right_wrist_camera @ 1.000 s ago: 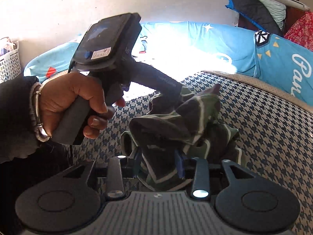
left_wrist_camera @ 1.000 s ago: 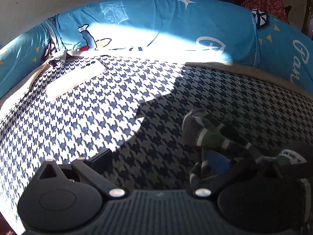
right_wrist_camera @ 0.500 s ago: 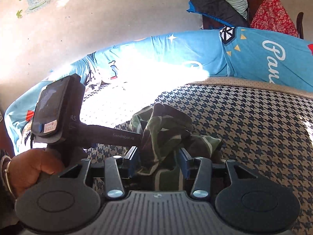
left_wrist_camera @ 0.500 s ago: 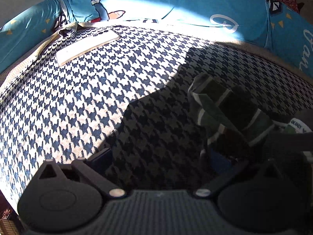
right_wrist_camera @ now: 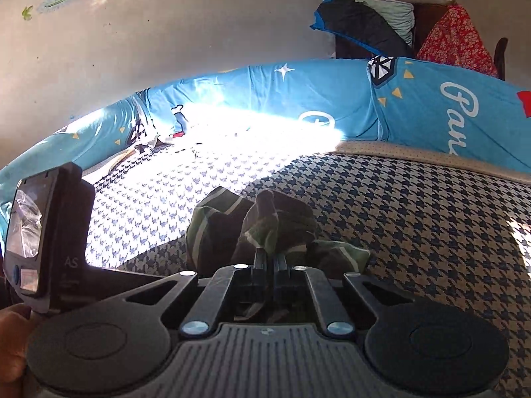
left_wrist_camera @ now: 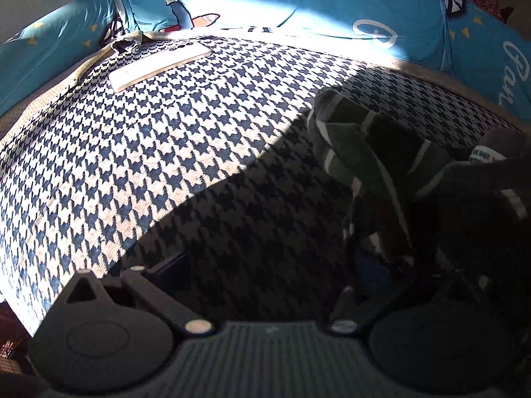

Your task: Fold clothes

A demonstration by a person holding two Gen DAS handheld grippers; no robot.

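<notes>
A dark green garment with pale stripes (right_wrist_camera: 275,225) lies bunched on the houndstooth bed cover (right_wrist_camera: 415,219). My right gripper (right_wrist_camera: 272,260) is shut on a fold of it, with the fingers pressed together low over the cover. In the left wrist view the same garment (left_wrist_camera: 361,152) sits in shadow at the right, and the right gripper's dark body (left_wrist_camera: 481,199) rises over it. My left gripper (left_wrist_camera: 265,265) is open, its fingers wide apart just above the cover. Its right finger is half hidden beside the cloth. In the right wrist view the left gripper's handle (right_wrist_camera: 43,238) stands at the far left.
A white phone (left_wrist_camera: 159,63) lies on the sunlit far left of the cover. A blue cartoon-print sheet (right_wrist_camera: 315,99) runs along the back edge. Beyond it, dark and red clothes (right_wrist_camera: 365,23) are piled on furniture. A hand (right_wrist_camera: 13,325) holds the left gripper.
My right gripper has gone from open around the garment to shut on it. The garment has come down onto the cover. The left gripper has drawn off to the left and lower.
</notes>
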